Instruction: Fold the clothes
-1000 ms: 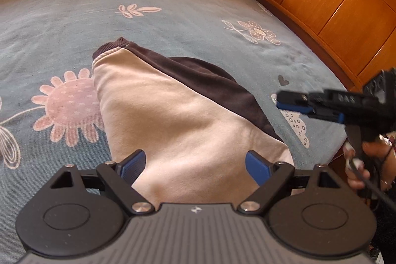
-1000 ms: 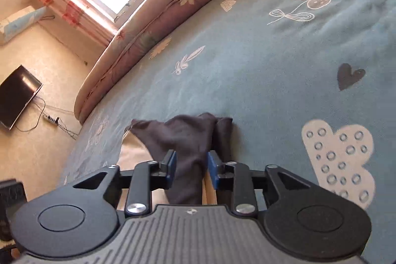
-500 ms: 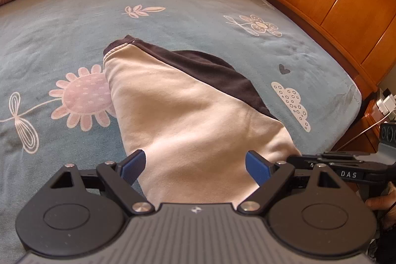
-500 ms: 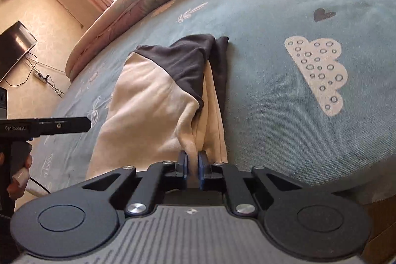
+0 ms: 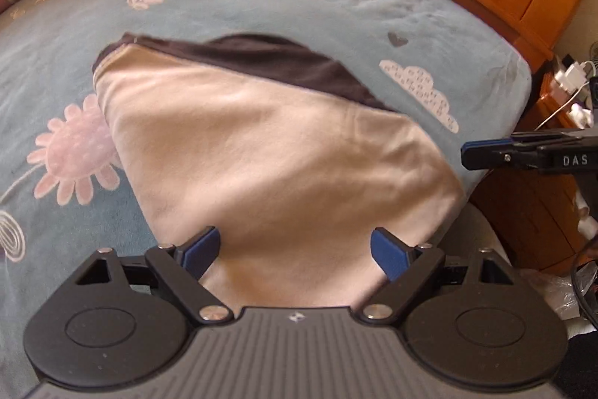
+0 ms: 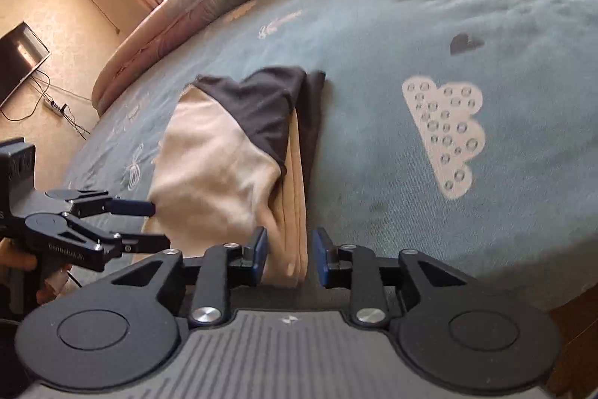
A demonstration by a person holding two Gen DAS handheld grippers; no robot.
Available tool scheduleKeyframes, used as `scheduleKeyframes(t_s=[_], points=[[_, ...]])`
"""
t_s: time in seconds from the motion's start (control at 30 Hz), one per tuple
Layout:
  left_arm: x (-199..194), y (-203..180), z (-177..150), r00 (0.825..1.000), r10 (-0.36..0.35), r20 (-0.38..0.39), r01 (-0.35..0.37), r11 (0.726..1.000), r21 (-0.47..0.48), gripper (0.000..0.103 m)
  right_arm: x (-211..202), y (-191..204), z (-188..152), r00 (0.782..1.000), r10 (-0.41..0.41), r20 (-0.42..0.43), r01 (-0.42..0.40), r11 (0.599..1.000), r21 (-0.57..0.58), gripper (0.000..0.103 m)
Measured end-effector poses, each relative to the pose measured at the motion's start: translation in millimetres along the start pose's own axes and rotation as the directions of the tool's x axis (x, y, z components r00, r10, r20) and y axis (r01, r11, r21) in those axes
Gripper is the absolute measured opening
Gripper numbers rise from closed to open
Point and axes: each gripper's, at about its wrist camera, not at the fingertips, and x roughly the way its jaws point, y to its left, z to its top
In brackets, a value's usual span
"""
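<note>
Since a second ago the right gripper (image 6: 287, 257) has pulled back toward the bed's near edge; its jaws are opening, with the garment (image 6: 224, 159) edge between the pads but unpressed. That folded cream-and-dark garment lies on the blue bedspread (image 6: 486, 25), long axis running away from both grippers. Left gripper (image 5: 295, 249) hangs wide apart over its near end, nearer

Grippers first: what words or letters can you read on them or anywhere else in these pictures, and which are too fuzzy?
"DAS": white letters on the side of the right gripper, seen from the left wrist view.
White lettering on the side of the left gripper, seen from the right wrist view: too blurred to read for sure.
Bedsheet: only flower, cloud and heart pictures, no words.
Folded garment: no label or print visible.
</note>
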Motion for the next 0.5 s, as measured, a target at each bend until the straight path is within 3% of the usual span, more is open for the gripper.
scheduleKeyframes(t_s=[0.07,0.13,0.2,0.27,0.33,0.43,0.5], points=[[-10.8,8.9,15.1,0.998,-0.005,0.057,0.005,1.000,0.007,0.088,-5.2,7.5,15.8,0.999,0.027,0.045,-0.025,0.999,-0.026,0.038],[-14.2,21.2,28.6,0.995,0.006,0.098,-0.005,1.000,-0.004,0.088,2.8,21.3,33.8,0.995,0.070,0.070,-0.064,0.995,-0.073,0.047],[-9.2,38.3,41.4,0.992,0.006,0.127,0.000,0.999,-0.049,0.088,22.1,37.1,44.7,0.993,0.101,0.066,-0.092,0.987,-0.133,0.061],[1.5,55.5,48.2,0.989,-0.024,0.143,0.040,0.993,-0.111,0.088,47.6,51.3,50.0,0.992,0.118,0.039,-0.109,0.977,-0.183,0.063],[19.8,67.6,48.6,0.988,-0.046,0.148,0.068,0.987,-0.148,0.088,71.9,61.3,47.8,0.995,0.100,0.002,-0.096,0.968,-0.230,0.063],[56.9,77.7,41.6,0.995,-0.045,0.092,0.061,0.981,-0.183,0.087,92.9,56.1,32.4,0.998,0.038,-0.043,-0.047,0.969,-0.243,0.064],[62.5,68.6,41.7,0.994,-0.042,0.103,0.055,0.991,-0.123,0.096,94.7,45.8,22.4,0.998,0.028,-0.047,-0.038,0.976,-0.213,0.065]])
